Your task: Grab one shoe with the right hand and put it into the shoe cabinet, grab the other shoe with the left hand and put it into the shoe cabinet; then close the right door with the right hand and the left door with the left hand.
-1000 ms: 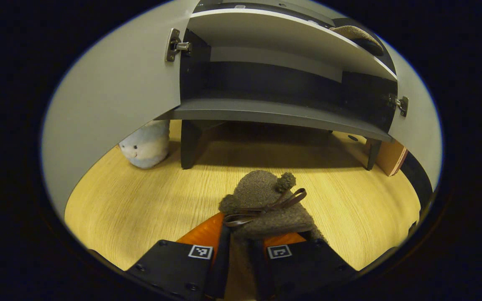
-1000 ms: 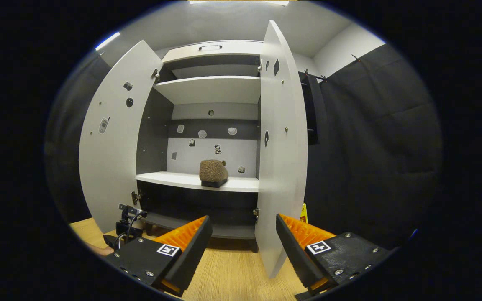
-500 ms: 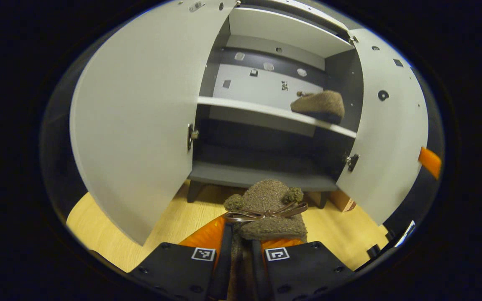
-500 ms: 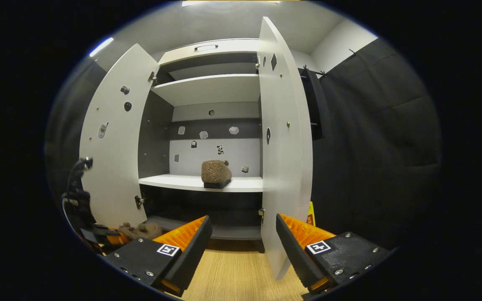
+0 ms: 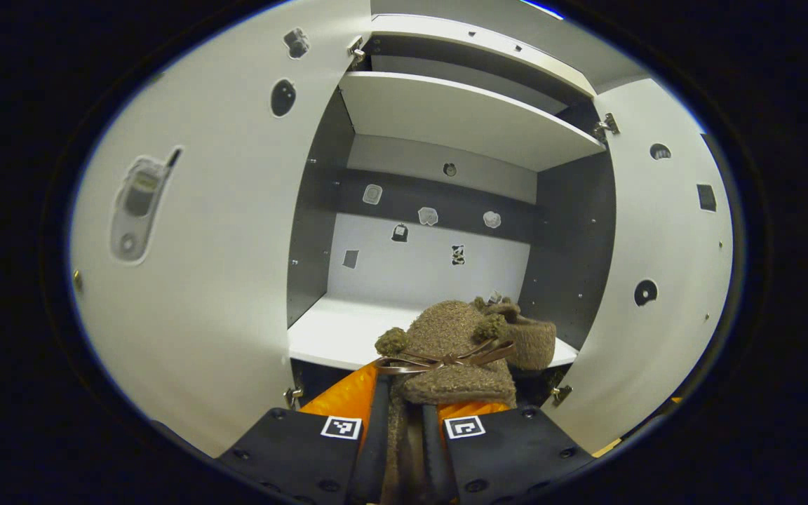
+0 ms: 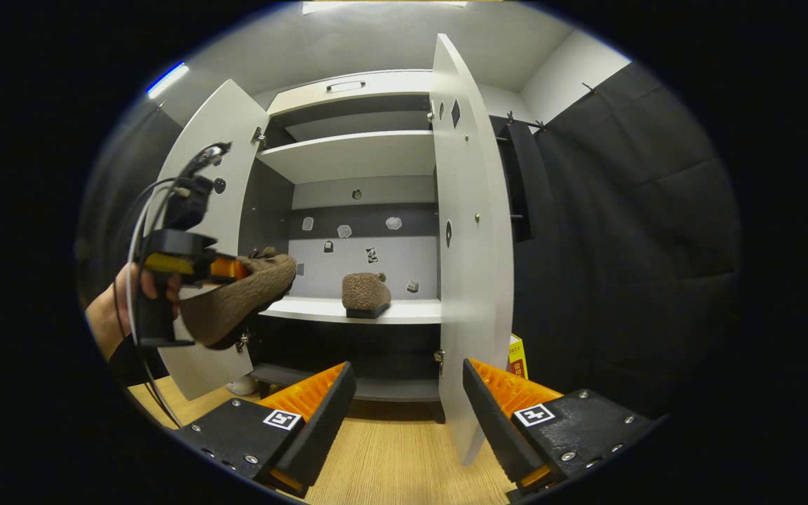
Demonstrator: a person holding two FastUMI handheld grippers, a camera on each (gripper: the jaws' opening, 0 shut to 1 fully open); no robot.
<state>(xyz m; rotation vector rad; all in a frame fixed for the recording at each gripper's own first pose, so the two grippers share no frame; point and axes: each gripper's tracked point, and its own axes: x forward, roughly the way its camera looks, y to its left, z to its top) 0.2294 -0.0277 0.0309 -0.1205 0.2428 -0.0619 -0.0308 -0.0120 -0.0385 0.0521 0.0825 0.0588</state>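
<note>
Up it goes: the left hand-held gripper (image 5: 398, 428), clamped on the second shoe (image 5: 446, 351), has risen from floor level a second ago to the middle shelf (image 5: 334, 337), and in the right gripper view that shoe (image 6: 236, 305) now hangs at centre left, in front of the open left door (image 6: 214, 175). The first shoe (image 6: 366, 294) sits on the same shelf at frame centre, while the right hand-held gripper (image 6: 404, 414) stays spread apart and empty above the wooden floor (image 6: 390, 463), beside the open right door (image 6: 470, 280) and the black cloth wall (image 6: 621, 245).
</note>
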